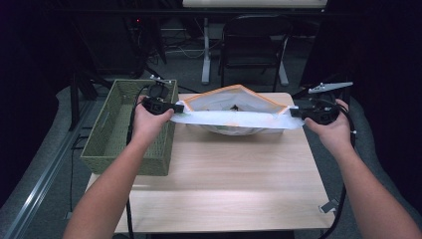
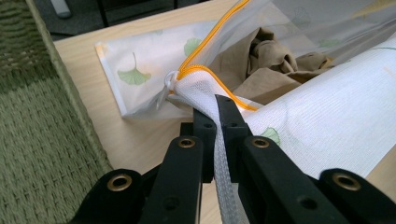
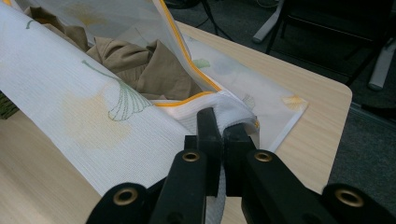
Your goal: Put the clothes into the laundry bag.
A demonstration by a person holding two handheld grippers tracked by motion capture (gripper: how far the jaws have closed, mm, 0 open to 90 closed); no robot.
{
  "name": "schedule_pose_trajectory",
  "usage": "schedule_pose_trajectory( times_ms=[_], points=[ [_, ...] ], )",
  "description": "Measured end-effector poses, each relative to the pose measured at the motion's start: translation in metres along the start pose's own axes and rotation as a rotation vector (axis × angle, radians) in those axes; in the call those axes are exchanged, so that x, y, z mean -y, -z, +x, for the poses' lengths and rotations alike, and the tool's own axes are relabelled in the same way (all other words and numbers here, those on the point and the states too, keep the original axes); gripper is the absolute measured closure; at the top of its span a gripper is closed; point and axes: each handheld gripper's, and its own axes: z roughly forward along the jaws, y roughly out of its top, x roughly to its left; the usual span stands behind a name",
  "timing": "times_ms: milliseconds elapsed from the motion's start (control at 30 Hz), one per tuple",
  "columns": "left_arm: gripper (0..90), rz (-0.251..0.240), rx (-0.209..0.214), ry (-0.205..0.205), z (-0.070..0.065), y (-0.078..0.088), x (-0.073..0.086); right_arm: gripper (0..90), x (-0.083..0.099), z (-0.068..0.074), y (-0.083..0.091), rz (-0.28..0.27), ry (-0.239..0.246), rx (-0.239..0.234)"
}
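You're holding the mesh laundry bag (image 1: 234, 115) stretched across the far side of the table (image 1: 224, 189), your left gripper (image 1: 175, 107) clenched on its near edge at one end, your right gripper (image 1: 293, 112) pinching the other end. The orange-trimmed mouth is gaping open, and a crumpled tan garment (image 2: 275, 63) is already sitting inside. Judging by that, loading looks done; closing the bag is probably what's left. The green woven basket (image 1: 107, 134) beside your left hand is sitting empty.

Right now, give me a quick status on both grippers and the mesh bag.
Left gripper and right gripper shut on mesh bag, one at each end. Bag stretched open, tan cloth inside. Green basket close at left.
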Motion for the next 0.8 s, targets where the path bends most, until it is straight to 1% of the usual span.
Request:
schedule_pose_trajectory(
  times_ms=[67,133,267,433,700,800],
  points=[
    [88.6,0.000,-0.006,-0.009,-0.001,0.002,-0.003,88.9,-0.003,-0.001,0.001,-0.001,0.004,0.002],
    [88.6,-0.010,-0.011,-0.006,-0.001,0.003,-0.007,88.9,-0.006,-0.001,0.002,-0.008,0.001,0.006],
    [88.5,-0.028,-0.020,-0.005,-0.002,0.008,-0.015,88.9,-0.013,-0.002,0.006,-0.021,0.012,0.017],
    [88.5,-0.038,-0.022,-0.015,-0.005,0.012,-0.023,88.9,-0.017,-0.002,0.010,-0.024,0.020,0.031],
    [88.5,-0.042,-0.025,-0.029,-0.007,0.015,-0.028,88.9,-0.023,-0.003,0.015,-0.035,0.023,0.039],
    [88.5,-0.044,-0.026,-0.027,-0.006,0.017,-0.029,88.9,-0.025,-0.002,0.016,-0.035,0.028,0.042]
  ],
)
